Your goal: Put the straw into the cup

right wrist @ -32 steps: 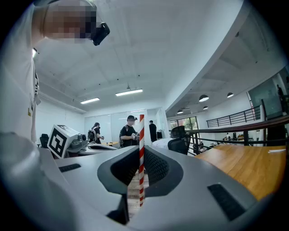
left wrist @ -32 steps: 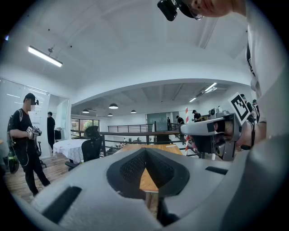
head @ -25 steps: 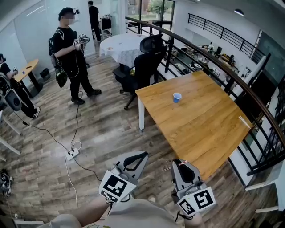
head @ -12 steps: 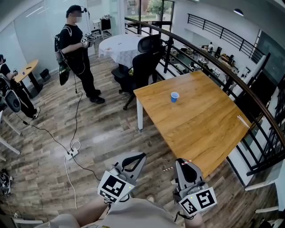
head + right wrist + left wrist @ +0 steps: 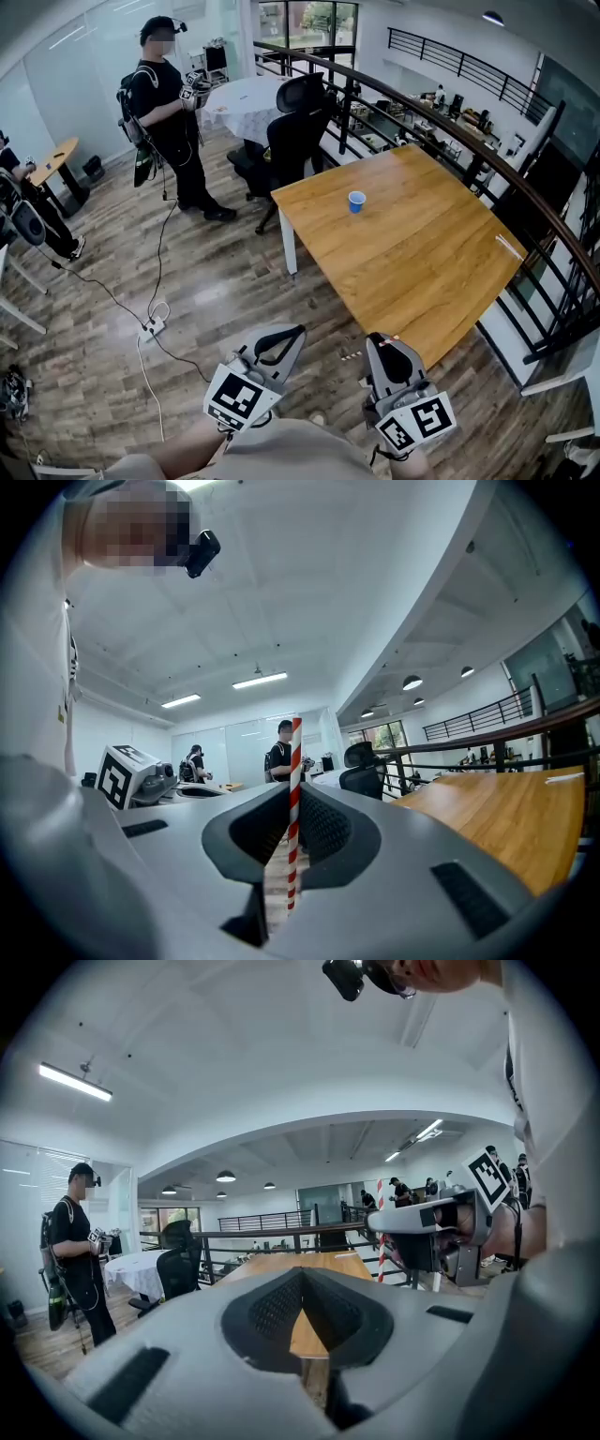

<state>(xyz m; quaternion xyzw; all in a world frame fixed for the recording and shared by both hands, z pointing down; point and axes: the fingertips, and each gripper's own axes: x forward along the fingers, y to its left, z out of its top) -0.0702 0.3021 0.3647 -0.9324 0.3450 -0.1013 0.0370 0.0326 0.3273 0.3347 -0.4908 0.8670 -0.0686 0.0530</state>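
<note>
Right gripper [image 5: 382,341]: jaws pressed onto a thin red-and-white striped paper straw [image 5: 293,799]. The pinch sits on the lower half. In the right gripper view the straw stands upright across the jaws, its long axis at right angles to the way they point. The longer end rises above the tips and a short end hangs below.

Left gripper [image 5: 296,330]: jaws closed at the tips with nothing between them. Only the table shows through the gap lower down in the left gripper view. It is held beside the right one, near it but not touching.

Small blue paper cup [image 5: 356,201]: upright and mouth up on the square light-wood table [image 5: 422,281], towards the far side. It is ahead of both grippers and well apart from them, beyond the table's near corner. Its line falls between the two, closer to the right gripper's. I cannot find it in either gripper view.

Judgement: this is still the approach and nothing is placed yet. The straw-bearing right gripper is the nearer one and needs no handover. It must be carried forward over the table until the short lower end hangs above the cup's mouth, then lowered. The straw is already close to upright, so little wrist turn should be needed. The cup is light and the left gripper is free to steady it if the straw nudges the rim.

Also present: a person in black [image 5: 169,112] standing away to the left, and a black office chair [image 5: 291,136] by the table's far-left corner.
</note>
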